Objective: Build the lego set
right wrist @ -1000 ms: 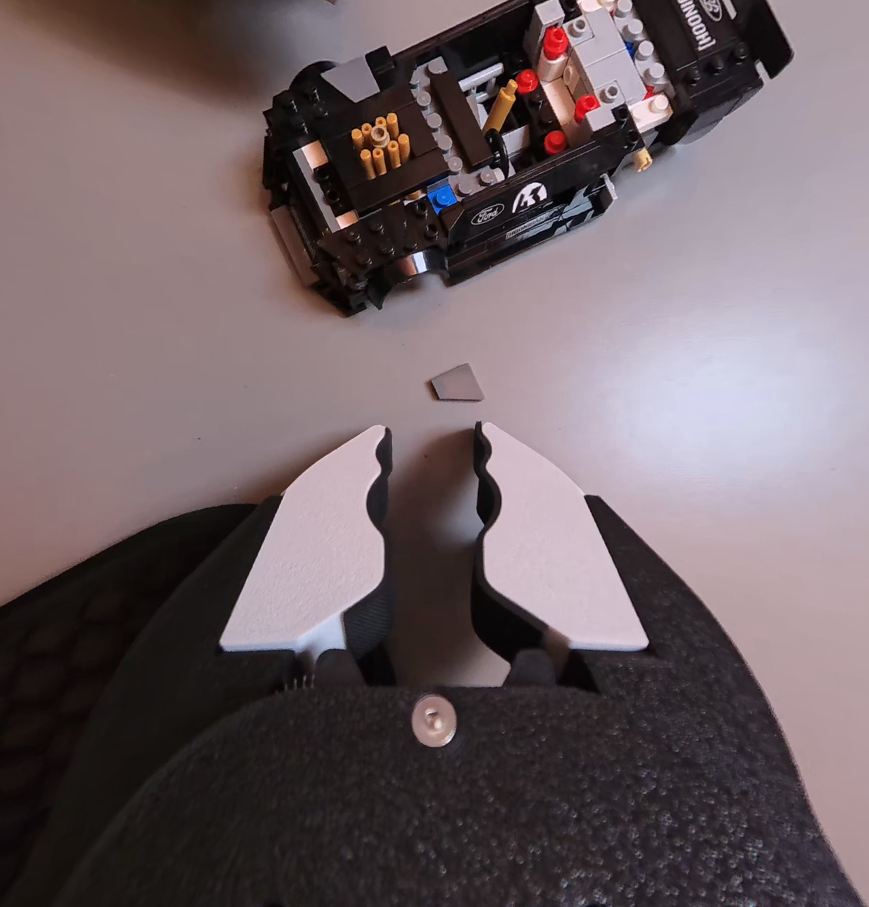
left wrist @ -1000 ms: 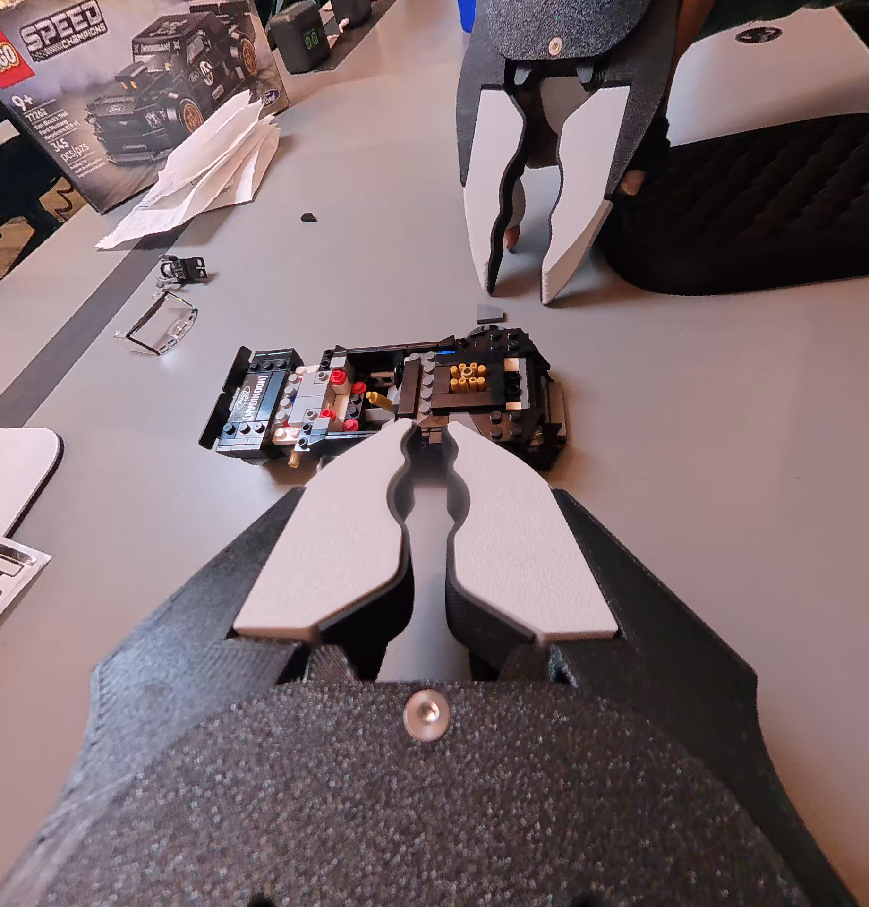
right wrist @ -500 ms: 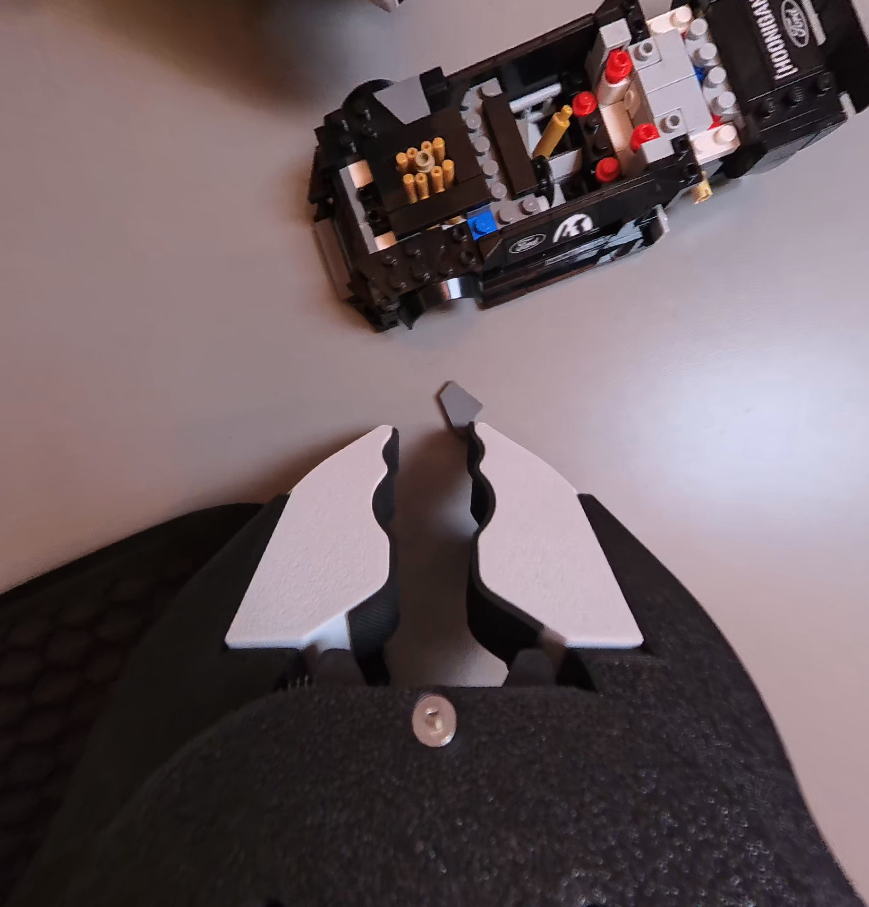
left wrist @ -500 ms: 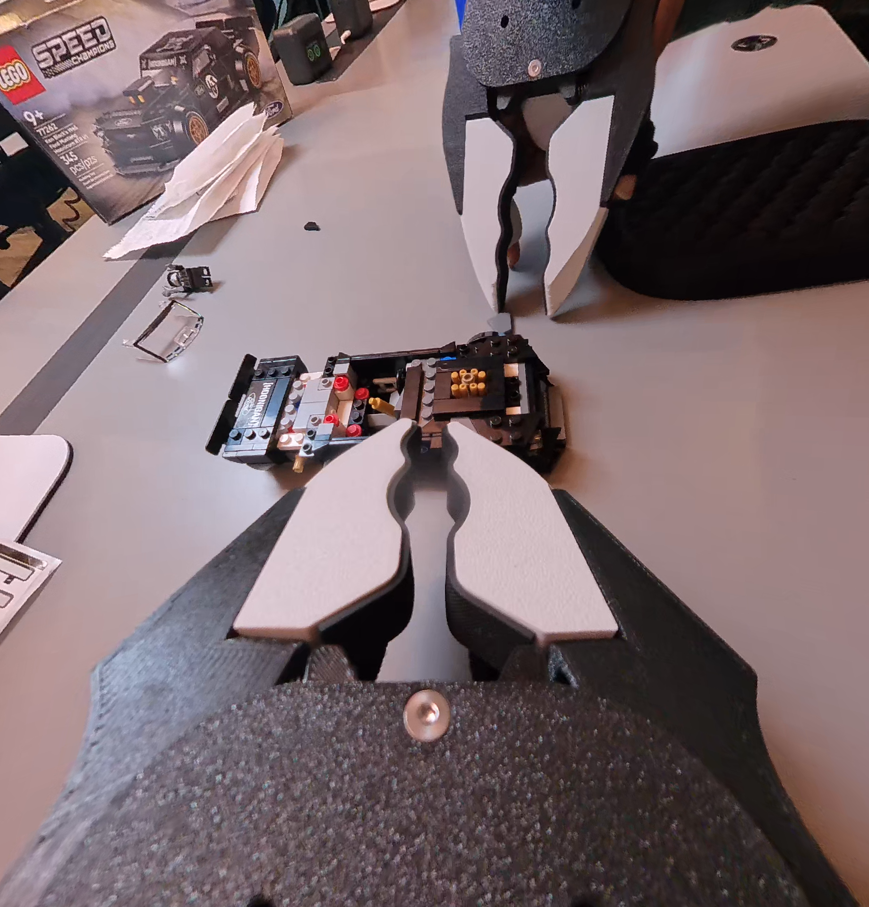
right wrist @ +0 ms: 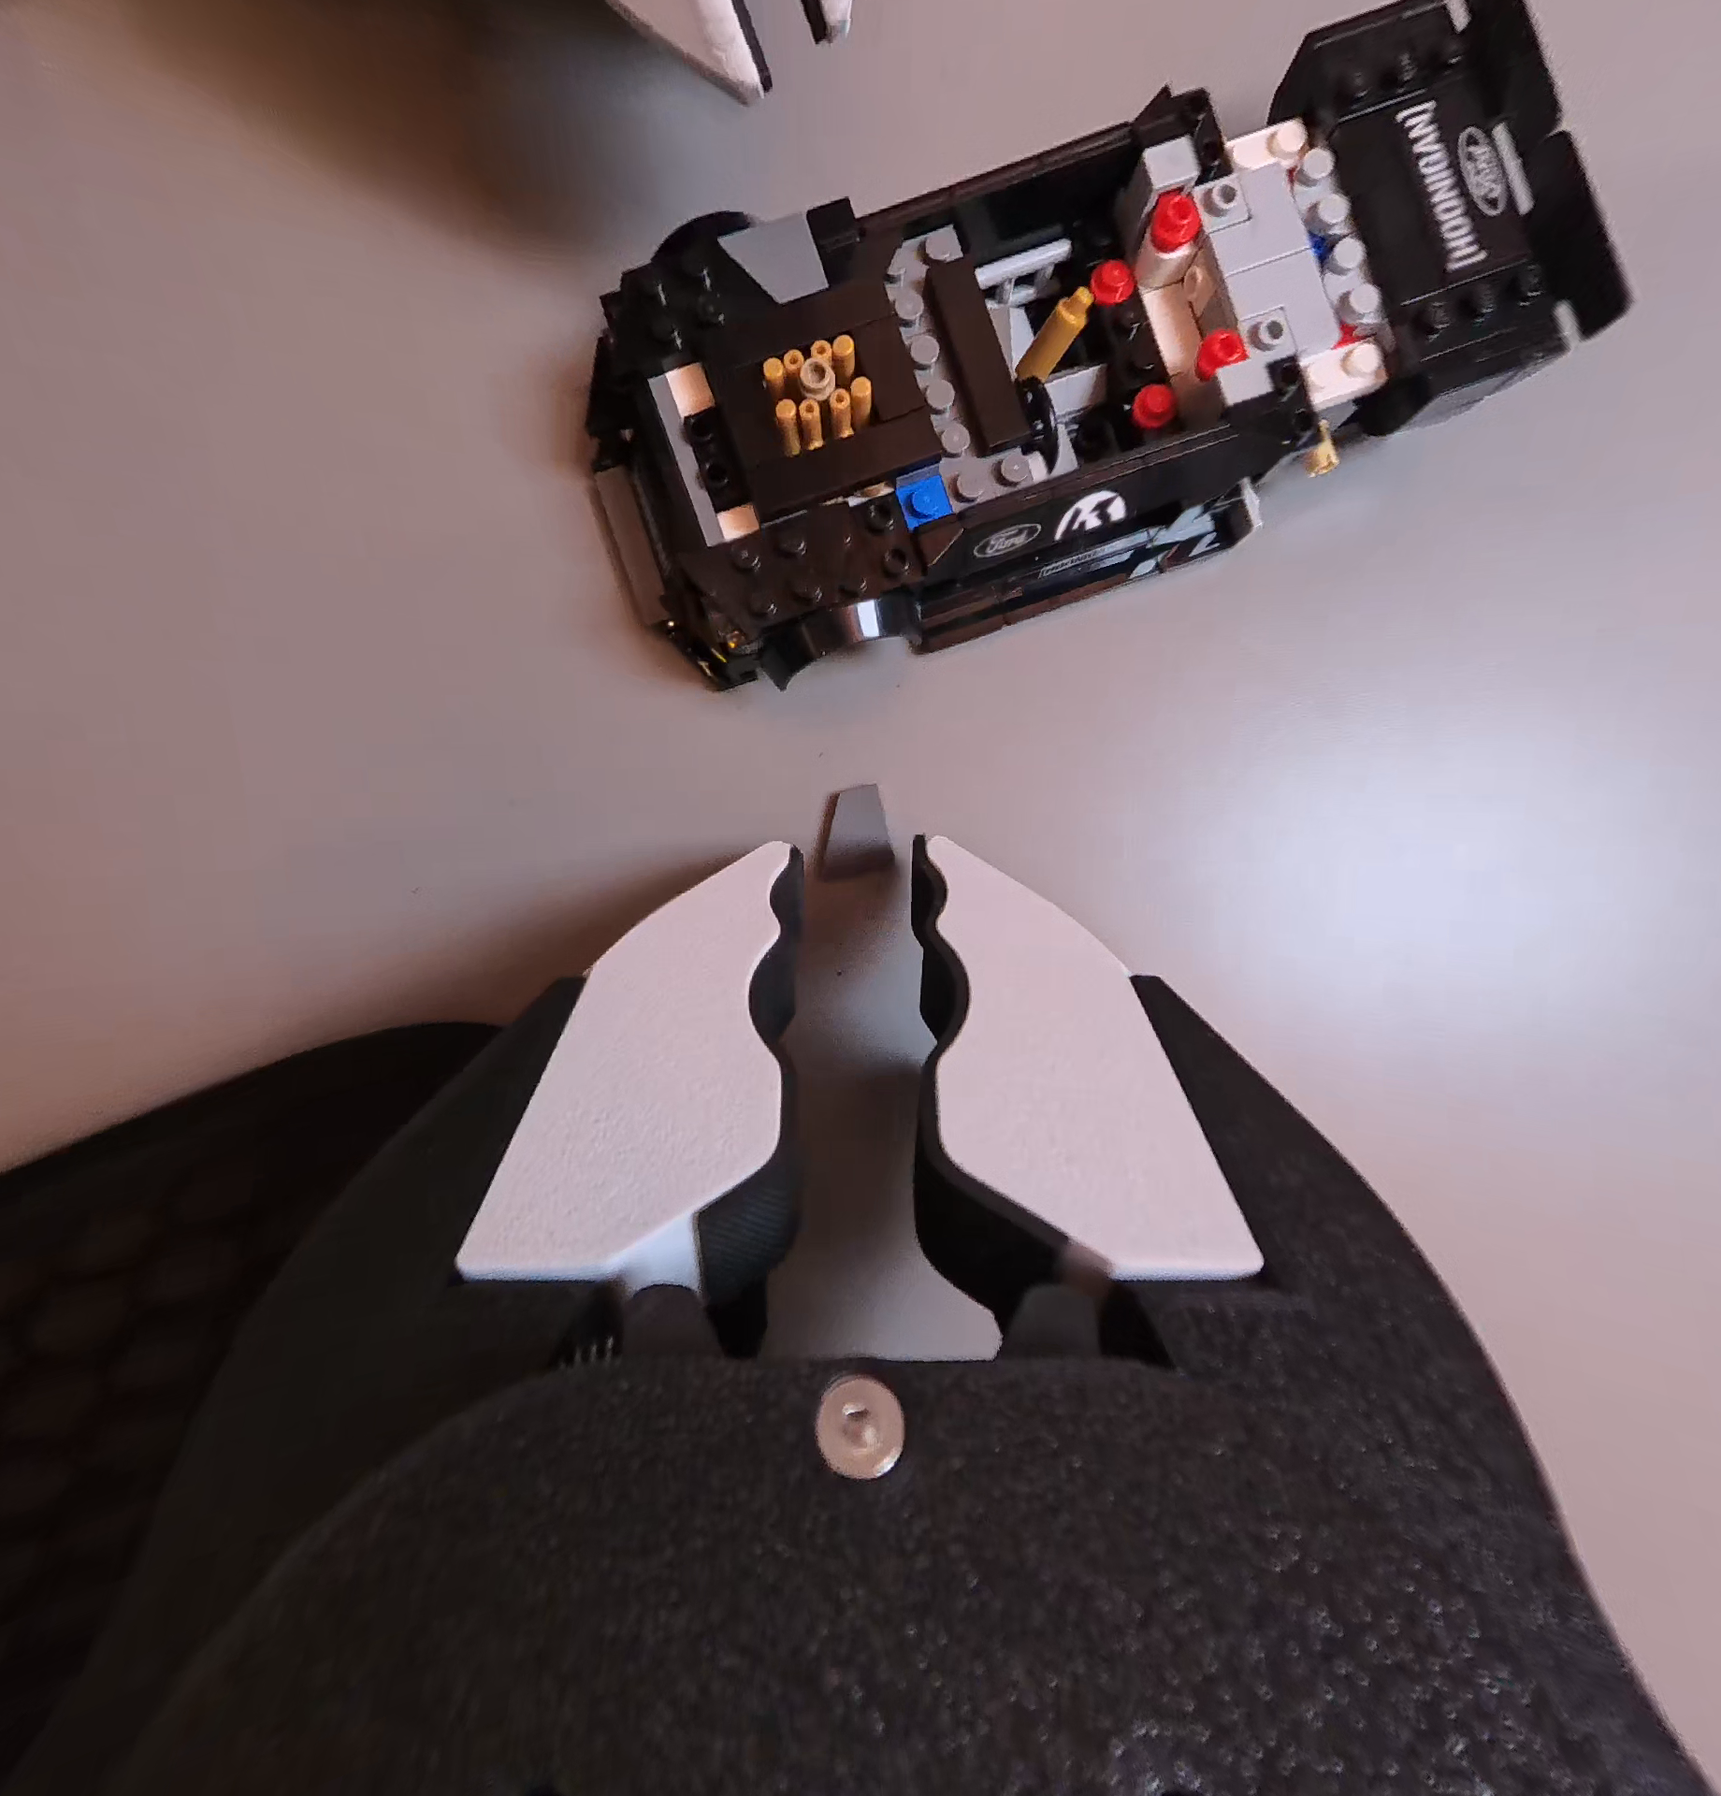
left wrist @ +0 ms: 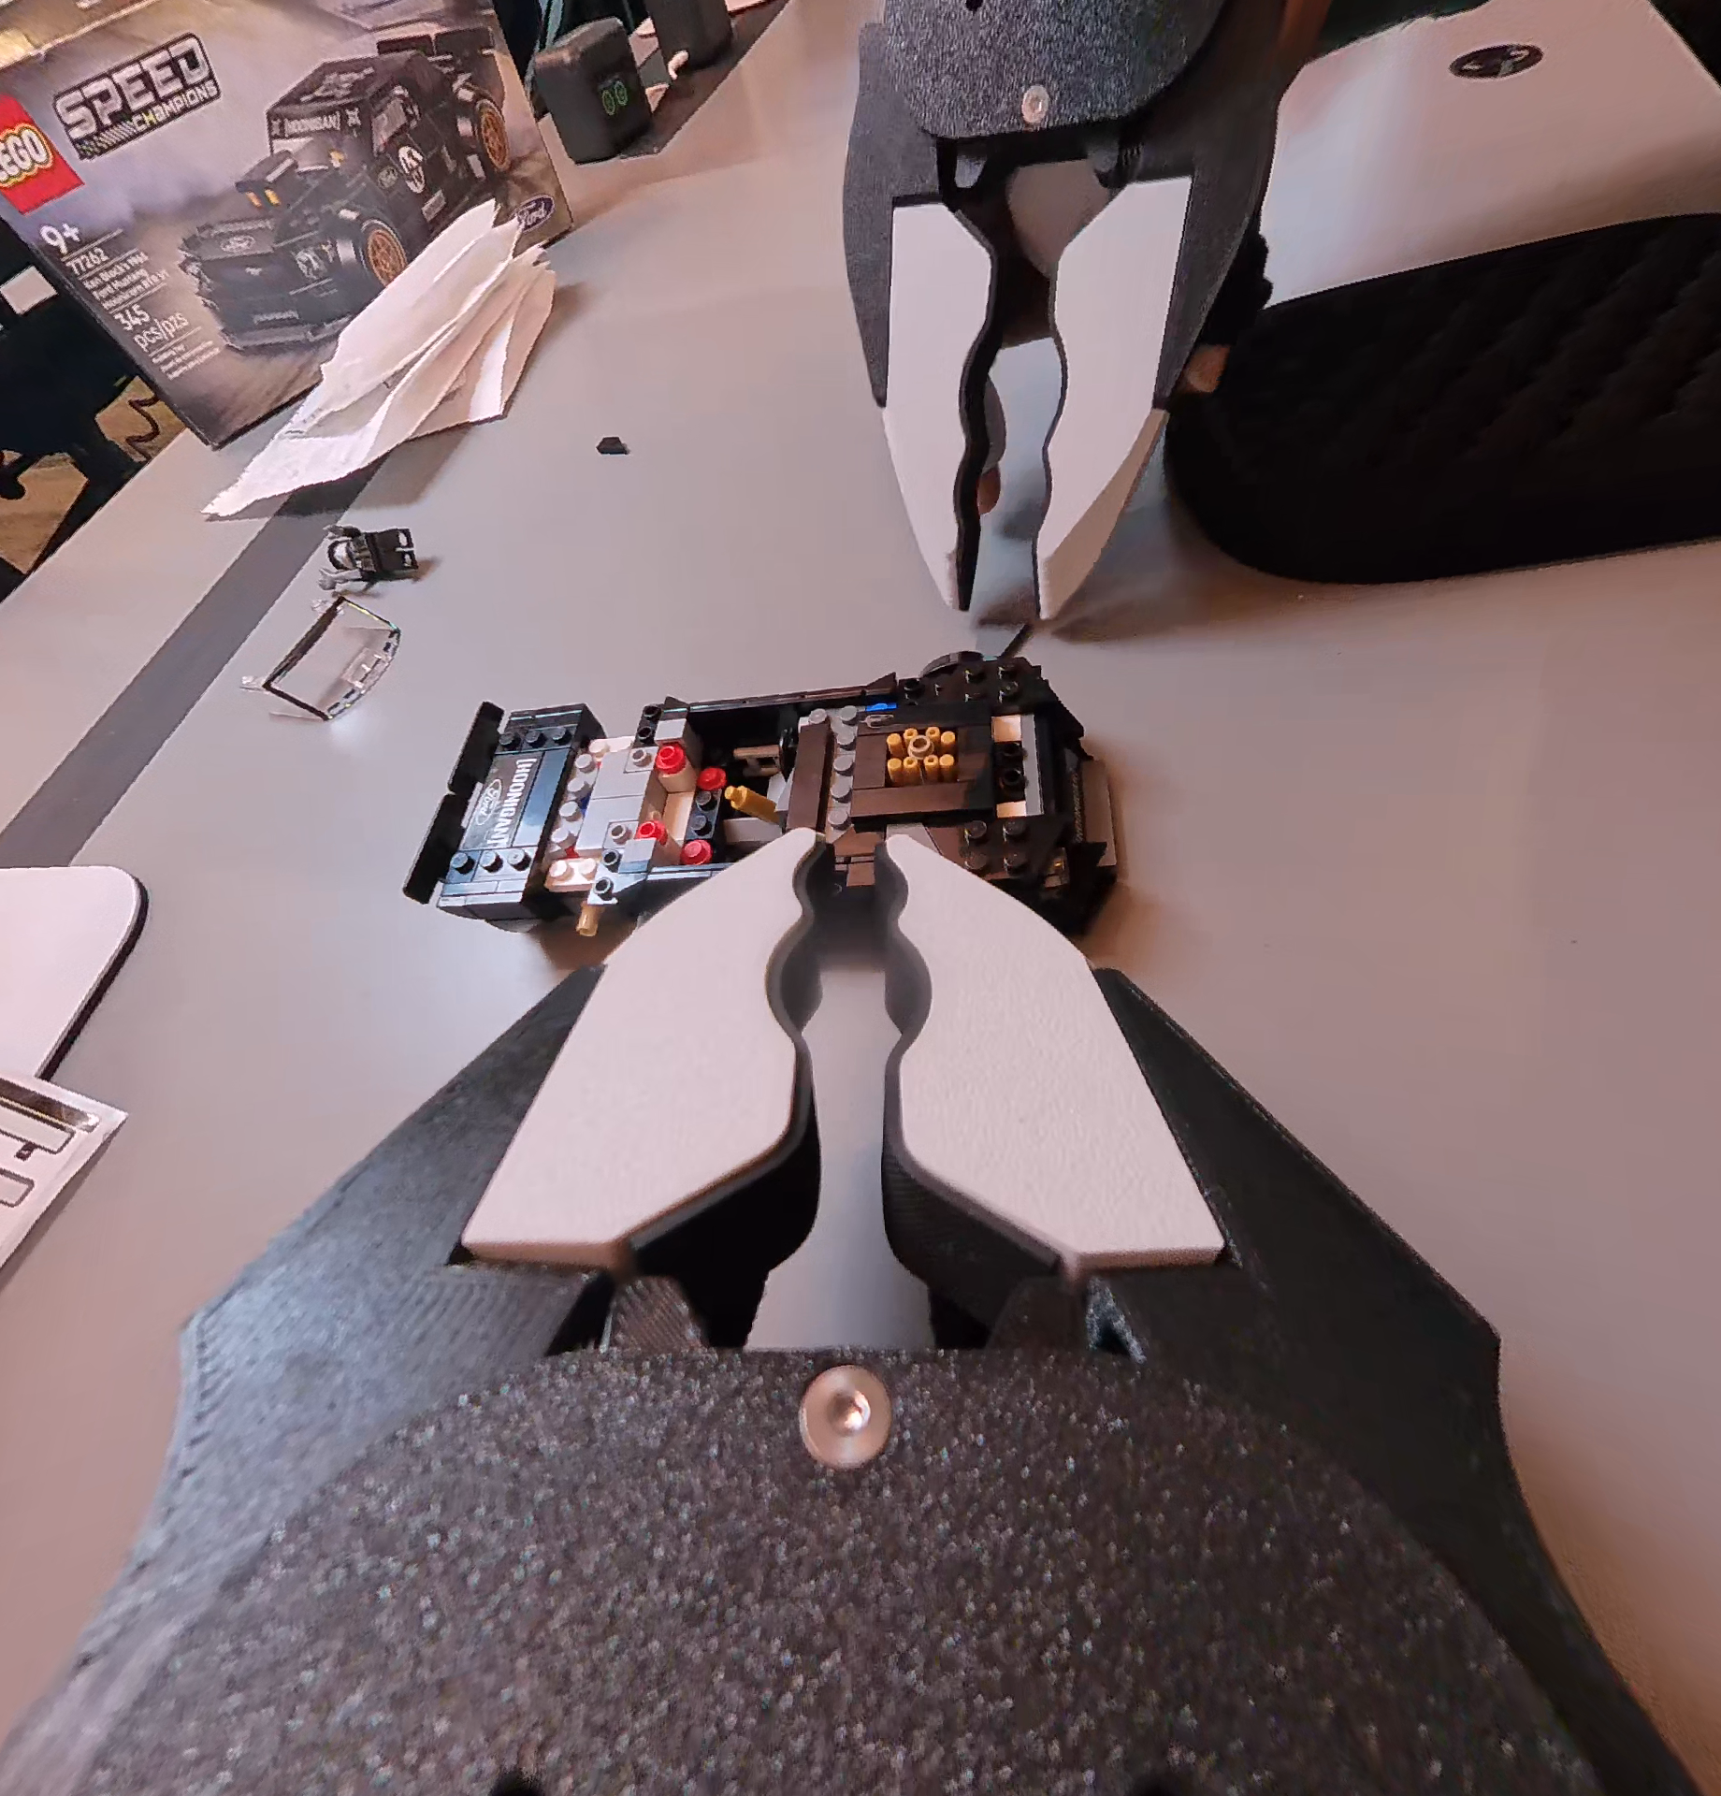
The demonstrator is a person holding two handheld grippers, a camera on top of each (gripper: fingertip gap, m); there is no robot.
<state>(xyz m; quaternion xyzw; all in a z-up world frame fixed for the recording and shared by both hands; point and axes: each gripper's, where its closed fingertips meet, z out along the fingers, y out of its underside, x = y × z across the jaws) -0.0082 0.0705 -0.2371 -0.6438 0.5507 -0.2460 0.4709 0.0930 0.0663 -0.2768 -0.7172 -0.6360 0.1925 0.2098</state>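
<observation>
Your right gripper (right wrist: pixel 855 850) is tilted down at the counter (right wrist: pixel 1420 875) with its jaws a narrow gap apart, and the small grey wedge piece (right wrist: pixel 855 831) lies on the counter right at the tips, its near edge just between them. From this view you cannot tell whether either fingertip touches it. The half-built black car (right wrist: pixel 1080 389) sits just beyond the piece, roof off, showing tan engine pipes, red studs, a blue stud and grey bricks; there is a white printed strip on its tail and small badges along its side.

Your left gripper (left wrist: pixel 852 855) is on the other side of the car, its jaws also only slightly parted and gripping nothing, the tips overlapping the car's near side in the picture; whether they touch it you cannot tell. Seen from there, your right gripper (left wrist: pixel 1000 603) points steeply down just behind the car's front end.

Further left on the counter lie a clear windscreen piece (left wrist: pixel 337 666), a small black part (left wrist: pixel 376 554), crumpled white paper bags (left wrist: pixel 419 369) and the set's box (left wrist: pixel 244 185), which carries printed lettering and a picture of a black car. A sticker sheet (left wrist: pixel 21 1157) lies at the left edge, and a black padded mat (left wrist: pixel 1517 408) sits beside your right gripper.
</observation>
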